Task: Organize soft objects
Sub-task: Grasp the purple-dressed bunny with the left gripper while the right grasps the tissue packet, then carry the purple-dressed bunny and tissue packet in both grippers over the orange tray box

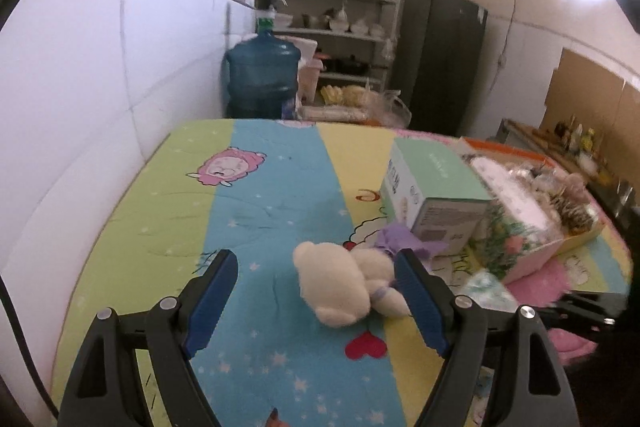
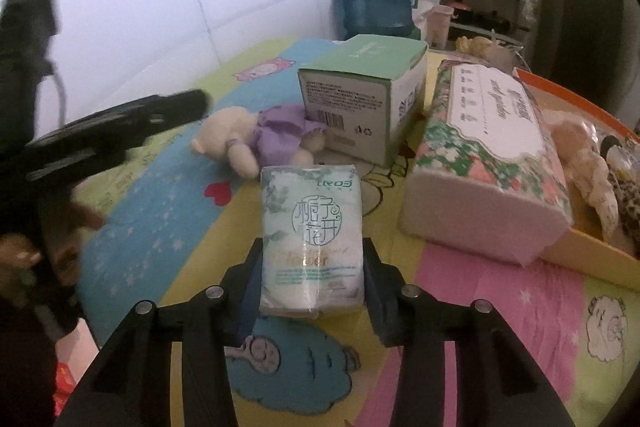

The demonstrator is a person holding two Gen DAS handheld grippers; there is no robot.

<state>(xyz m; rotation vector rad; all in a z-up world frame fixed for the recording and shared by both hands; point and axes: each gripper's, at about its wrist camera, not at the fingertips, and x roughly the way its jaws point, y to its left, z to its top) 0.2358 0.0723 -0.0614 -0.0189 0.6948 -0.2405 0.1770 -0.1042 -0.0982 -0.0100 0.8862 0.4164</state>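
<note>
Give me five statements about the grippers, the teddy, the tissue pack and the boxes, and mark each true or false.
1. The right gripper is shut on the tissue pack. True.
2. The left gripper holds the teddy. False: its fingers are open, the teddy lying on the mat between them.
3. The teddy wears purple. True.
4. The green box stands inside the orange tray. False: it rests on the mat beside the teddy.
5. The floral tissue pack lies right of the green box. True.
</note>
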